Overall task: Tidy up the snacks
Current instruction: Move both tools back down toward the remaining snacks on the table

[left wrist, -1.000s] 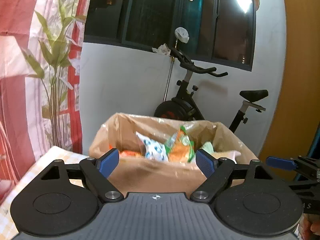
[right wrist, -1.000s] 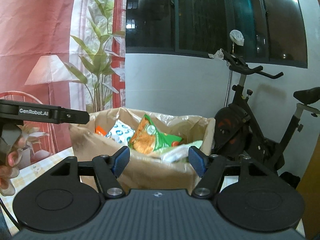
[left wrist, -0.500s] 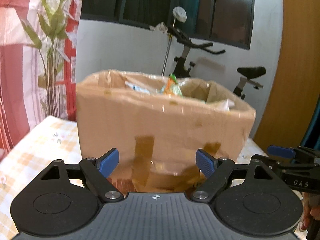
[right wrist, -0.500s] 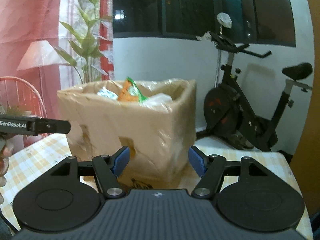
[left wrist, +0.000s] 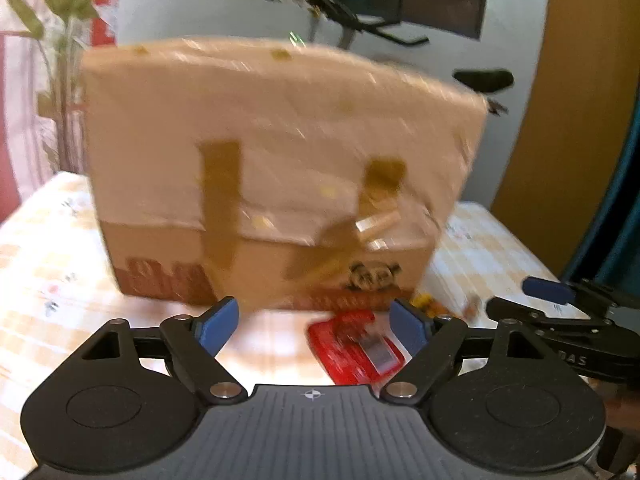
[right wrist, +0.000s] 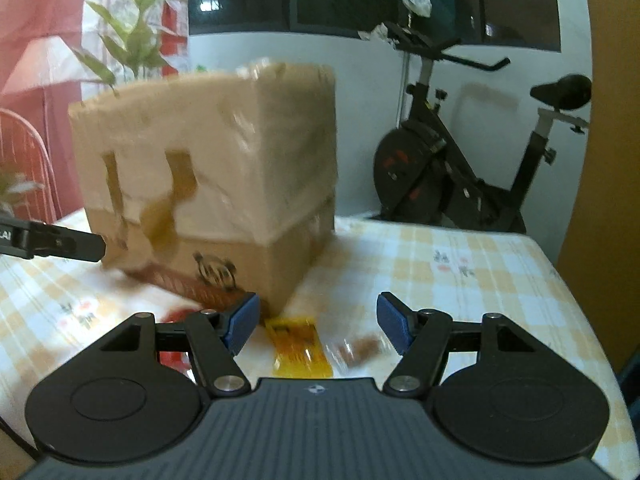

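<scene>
- The cardboard box point(left wrist: 280, 168) stands upright on the bench point(right wrist: 460, 272), its open top out of sight from this low angle; it is likely the place the snacks go.
- Loose snacks lie on the checked cloth just in front of the box: a red packet point(left wrist: 356, 346) near its front face and a yellow packet point(right wrist: 298, 346) by its near corner, with a small brown one point(right wrist: 360, 350) just beside that.
- The left hand-held gripper point(left wrist: 314, 324) is closing slightly, nothing pressed between its pads; the red packet lies on the bench between them, toward the right one, probably the next pick.
- The right hand-held gripper point(right wrist: 318, 322) hangs open and empty, with the yellow packet on the bench between its pads.
- A second ago both cameras looked over the rim onto the bags inside the box; now both have dropped to bench level, the contents are hidden and the loose packets have come into view.
</scene>
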Tool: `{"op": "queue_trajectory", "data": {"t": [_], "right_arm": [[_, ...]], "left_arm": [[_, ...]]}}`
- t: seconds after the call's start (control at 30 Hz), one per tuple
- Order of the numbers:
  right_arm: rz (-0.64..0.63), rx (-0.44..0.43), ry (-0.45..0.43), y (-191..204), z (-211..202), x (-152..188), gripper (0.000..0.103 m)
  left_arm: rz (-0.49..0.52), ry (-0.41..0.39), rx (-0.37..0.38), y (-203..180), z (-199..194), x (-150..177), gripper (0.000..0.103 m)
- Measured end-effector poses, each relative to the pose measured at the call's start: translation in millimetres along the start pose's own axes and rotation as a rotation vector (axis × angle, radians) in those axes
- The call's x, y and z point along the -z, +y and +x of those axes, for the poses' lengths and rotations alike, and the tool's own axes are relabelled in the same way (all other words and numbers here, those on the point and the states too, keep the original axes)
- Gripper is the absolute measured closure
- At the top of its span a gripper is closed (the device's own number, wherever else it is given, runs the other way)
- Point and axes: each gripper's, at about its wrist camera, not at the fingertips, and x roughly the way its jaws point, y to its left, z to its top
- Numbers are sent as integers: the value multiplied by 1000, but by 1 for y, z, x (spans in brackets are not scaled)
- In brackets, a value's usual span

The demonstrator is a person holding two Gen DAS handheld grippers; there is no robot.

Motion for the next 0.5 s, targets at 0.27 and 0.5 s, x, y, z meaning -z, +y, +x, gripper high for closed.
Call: {"op": "queue_trajectory", "data": {"t": [0.27, 0.5], "right_arm": [[21, 11, 24, -2, 11, 19, 35], [22, 23, 14, 2, 14, 26, 35]], "left_arm": [[51, 75, 39, -19, 14, 23, 21], [47, 124, 38, -18, 28, 31, 35]]}}
